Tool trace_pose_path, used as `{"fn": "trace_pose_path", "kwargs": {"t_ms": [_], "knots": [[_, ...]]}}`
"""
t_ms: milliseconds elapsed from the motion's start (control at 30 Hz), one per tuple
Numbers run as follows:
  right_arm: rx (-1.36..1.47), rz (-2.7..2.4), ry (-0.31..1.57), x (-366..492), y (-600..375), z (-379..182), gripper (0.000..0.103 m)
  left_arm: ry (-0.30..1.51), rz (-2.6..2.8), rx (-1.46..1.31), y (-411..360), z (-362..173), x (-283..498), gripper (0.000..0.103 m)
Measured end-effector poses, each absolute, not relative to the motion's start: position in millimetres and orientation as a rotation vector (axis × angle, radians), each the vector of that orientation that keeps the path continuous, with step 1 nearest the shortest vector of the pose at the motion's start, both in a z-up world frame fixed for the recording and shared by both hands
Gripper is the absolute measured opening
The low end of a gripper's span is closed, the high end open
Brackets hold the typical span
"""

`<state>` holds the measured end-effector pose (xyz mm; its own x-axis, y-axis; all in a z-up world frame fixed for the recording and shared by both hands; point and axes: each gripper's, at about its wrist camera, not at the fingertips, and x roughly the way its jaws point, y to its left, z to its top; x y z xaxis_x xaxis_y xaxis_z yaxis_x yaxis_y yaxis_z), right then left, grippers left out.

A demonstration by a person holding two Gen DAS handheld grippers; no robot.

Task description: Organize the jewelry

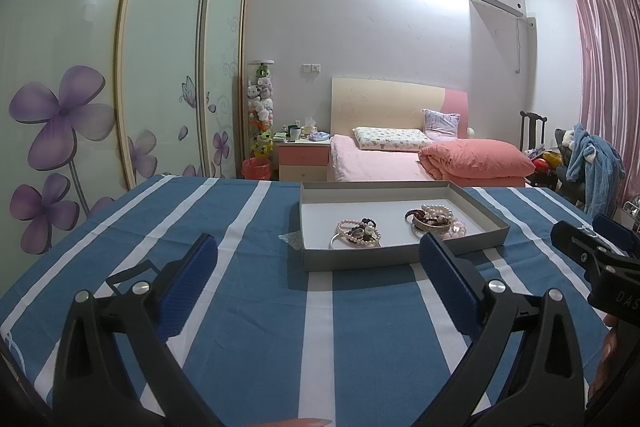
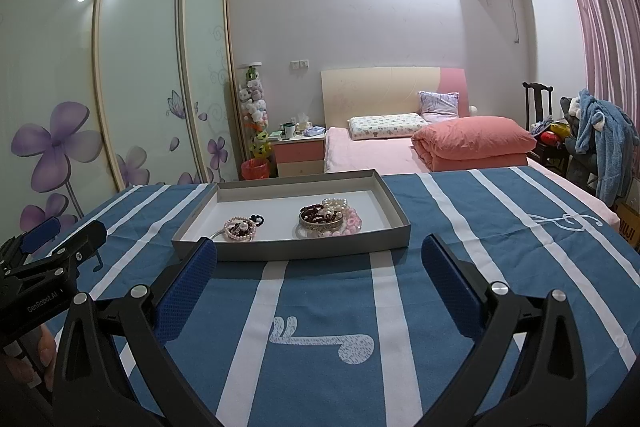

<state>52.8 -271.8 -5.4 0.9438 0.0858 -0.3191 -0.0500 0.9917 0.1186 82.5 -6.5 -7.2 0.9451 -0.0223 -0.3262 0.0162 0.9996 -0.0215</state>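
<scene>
Both sets of fingers, left (image 1: pixel 318 259) and right (image 2: pixel 319 259), are spread wide with nothing between them, held low over the striped bench (image 2: pixel 320 307) just short of the tray (image 2: pixel 292 251). In the tray lie two heaps: a small one of beads (image 2: pixel 240 227) nearer the left, and a bigger pile (image 2: pixel 330 217) with a metal bangle and pearls. I'd go for one strand at a time, pinching it at an edge so the tangle doesn't lift with it. The bed (image 2: pixel 380 151) sits beyond.
</scene>
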Motion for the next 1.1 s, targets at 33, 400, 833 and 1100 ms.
{"fn": "trace_pose_path", "kwargs": {"t_ms": [33, 400, 833, 1100], "knots": [[0.11, 0.069, 0.329, 52.9, -272.3, -5.4, 0.101, 0.333, -0.02, -0.019, -6.5, -7.2, 82.5, 0.099], [0.11, 0.07, 0.331, 53.4, -271.9, -5.7, 0.101, 0.334, -0.021, -0.019, -6.9, -7.0, 82.5, 0.099], [0.11, 0.07, 0.332, 53.6, -271.0, -5.9, 0.101, 0.334, -0.021, -0.019, -7.3, -7.0, 82.6, 0.099], [0.11, 0.07, 0.332, 53.6, -270.8, -6.4, 0.101, 0.333, -0.017, -0.017, -6.1, -8.2, 82.0, 0.099]]}}
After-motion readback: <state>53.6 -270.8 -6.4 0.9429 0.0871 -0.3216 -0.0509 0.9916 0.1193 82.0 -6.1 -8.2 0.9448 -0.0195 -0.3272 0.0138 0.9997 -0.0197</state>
